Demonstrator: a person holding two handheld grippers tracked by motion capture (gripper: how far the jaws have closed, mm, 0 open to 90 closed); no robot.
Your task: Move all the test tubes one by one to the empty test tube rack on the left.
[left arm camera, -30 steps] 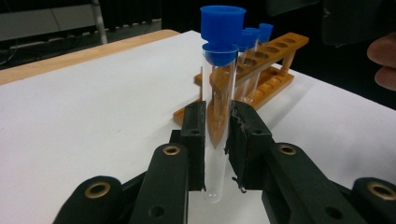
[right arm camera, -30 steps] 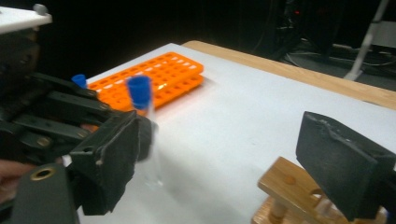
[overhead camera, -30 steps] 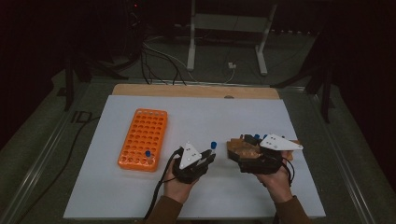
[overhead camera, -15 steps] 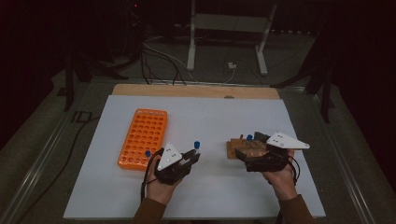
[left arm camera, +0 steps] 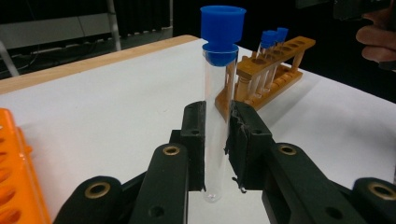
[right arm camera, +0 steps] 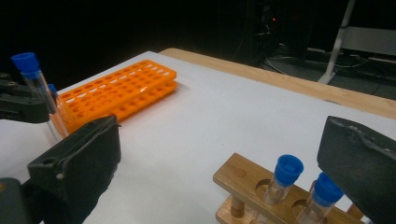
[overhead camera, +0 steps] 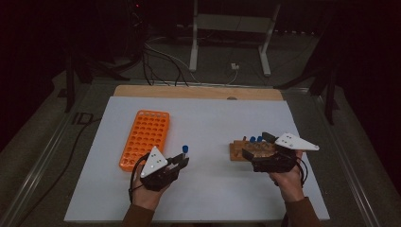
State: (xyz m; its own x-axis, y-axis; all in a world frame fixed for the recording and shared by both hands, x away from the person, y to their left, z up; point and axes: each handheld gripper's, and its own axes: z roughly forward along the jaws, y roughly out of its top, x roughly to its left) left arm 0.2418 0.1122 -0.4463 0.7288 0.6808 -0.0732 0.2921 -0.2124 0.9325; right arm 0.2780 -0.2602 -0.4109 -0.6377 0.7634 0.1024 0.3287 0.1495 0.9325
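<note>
Here the left tongs [left arm camera: 215, 140] clamp a clear test tube [left arm camera: 217, 116] with a blue cap, held upright between the orange rack [overhead camera: 145, 139] and the wooden rack [overhead camera: 250, 150]. The right tongs [right arm camera: 224, 158], just opened wide and empty, sit at the wooden rack on the white surface [overhead camera: 213, 118].

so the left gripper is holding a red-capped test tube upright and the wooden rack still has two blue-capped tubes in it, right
Not quite: the cap is blue, not red. The left gripper view shows the left gripper shut on an upright clear test tube with a blue cap. The rest holds: the wooden rack has two blue-capped tubes in it.
</note>
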